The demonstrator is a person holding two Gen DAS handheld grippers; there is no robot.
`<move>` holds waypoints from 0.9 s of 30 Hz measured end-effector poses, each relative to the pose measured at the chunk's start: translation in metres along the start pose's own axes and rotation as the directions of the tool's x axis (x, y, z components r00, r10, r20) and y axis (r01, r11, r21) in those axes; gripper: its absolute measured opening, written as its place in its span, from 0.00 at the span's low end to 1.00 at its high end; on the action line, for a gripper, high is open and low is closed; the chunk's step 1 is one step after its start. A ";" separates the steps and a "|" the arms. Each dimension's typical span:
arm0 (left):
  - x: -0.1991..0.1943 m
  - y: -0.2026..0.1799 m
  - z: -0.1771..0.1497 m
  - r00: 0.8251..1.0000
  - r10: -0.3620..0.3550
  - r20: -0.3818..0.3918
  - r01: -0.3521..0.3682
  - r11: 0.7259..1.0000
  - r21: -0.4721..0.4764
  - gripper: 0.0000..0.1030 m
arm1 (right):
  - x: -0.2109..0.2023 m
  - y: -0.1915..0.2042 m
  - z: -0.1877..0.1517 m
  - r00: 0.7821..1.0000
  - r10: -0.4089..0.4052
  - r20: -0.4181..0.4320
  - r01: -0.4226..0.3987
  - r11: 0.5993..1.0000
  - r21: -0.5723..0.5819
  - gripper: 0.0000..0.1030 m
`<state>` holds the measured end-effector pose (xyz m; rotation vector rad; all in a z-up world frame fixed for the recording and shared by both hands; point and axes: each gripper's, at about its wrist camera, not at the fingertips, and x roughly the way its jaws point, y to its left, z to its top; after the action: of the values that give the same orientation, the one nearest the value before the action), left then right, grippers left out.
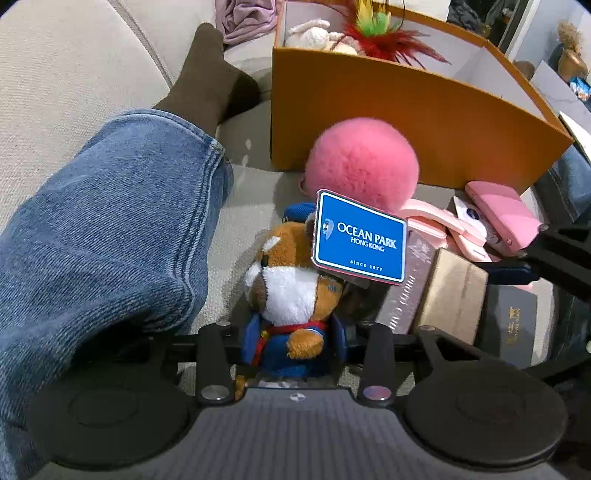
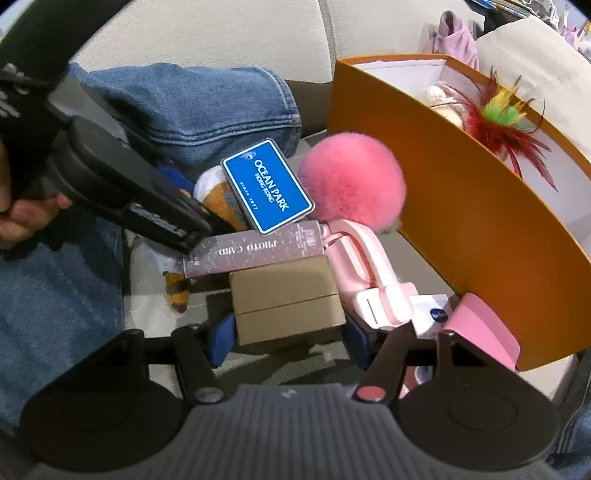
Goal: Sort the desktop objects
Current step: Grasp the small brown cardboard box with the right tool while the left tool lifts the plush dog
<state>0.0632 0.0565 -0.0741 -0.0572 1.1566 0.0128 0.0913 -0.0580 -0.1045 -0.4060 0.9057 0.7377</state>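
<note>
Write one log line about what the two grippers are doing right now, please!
left gripper: shut on plush toy | right gripper: around tan box, contact unclear | orange box: holds feather toy | pink pompom: outside

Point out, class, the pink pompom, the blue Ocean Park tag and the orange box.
pink pompom (image 1: 362,162): left wrist view, middle of the fluff.
blue Ocean Park tag (image 1: 360,238): left wrist view, printed face.
orange box (image 2: 461,206): right wrist view, outer front wall.

Beige sofa cushion (image 1: 74,66) fills background. Denim-clad leg (image 1: 110,229) with brown sock (image 1: 210,74) rests on it. Lilac garment (image 1: 247,18) lies crumpled behind.
</note>
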 end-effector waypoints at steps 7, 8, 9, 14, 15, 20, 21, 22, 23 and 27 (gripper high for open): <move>-0.033 0.008 0.003 0.997 -0.032 0.068 0.035 0.999 -0.035 0.41 | -0.019 -0.003 0.000 0.999 0.017 0.033 -0.016 1.000 -0.024 0.61; -0.039 0.009 0.005 0.996 -0.044 0.078 0.047 0.998 -0.040 0.41 | -0.026 -0.005 0.002 0.999 0.020 0.043 -0.019 0.999 -0.027 0.61; -0.043 0.009 0.008 0.994 -0.060 0.088 0.064 0.997 -0.048 0.41 | -0.032 -0.008 0.003 0.998 0.020 0.054 -0.019 0.999 -0.028 0.61; -0.079 0.009 0.023 0.982 -0.085 0.167 0.093 0.995 -0.040 0.41 | -0.064 -0.027 0.013 0.992 0.037 0.124 -0.036 0.999 -0.007 0.61; -0.087 0.010 0.026 0.978 -0.095 0.184 0.104 0.994 -0.037 0.41 | -0.071 -0.029 0.015 0.989 0.037 0.140 -0.037 0.999 -0.004 0.61; -0.116 0.006 0.059 0.957 -0.165 0.241 0.168 0.986 0.007 0.41 | -0.103 -0.049 0.032 0.972 0.031 0.233 -0.034 0.999 0.010 0.61; -0.118 0.004 0.068 0.952 -0.172 0.252 0.174 0.985 0.011 0.41 | -0.108 -0.053 0.036 0.969 0.020 0.248 -0.023 1.000 0.009 0.61; -0.121 0.001 0.078 0.948 -0.178 0.264 0.179 0.984 0.019 0.41 | -0.112 -0.058 0.041 0.965 0.006 0.263 -0.008 1.000 0.008 0.61; -0.123 -0.002 0.087 0.943 -0.184 0.277 0.183 0.983 0.030 0.41 | -0.116 -0.063 0.045 0.960 -0.014 0.278 0.012 1.000 0.007 0.61; -0.119 -0.014 0.127 0.924 -0.234 0.303 0.228 0.972 0.055 0.41 | -0.122 -0.094 0.062 0.947 -0.087 0.309 0.075 0.996 0.051 0.61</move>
<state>0.1323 0.0514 0.0864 -0.1693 0.8310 -0.1929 0.1449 -0.1344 0.0327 -0.2810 0.6016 0.6842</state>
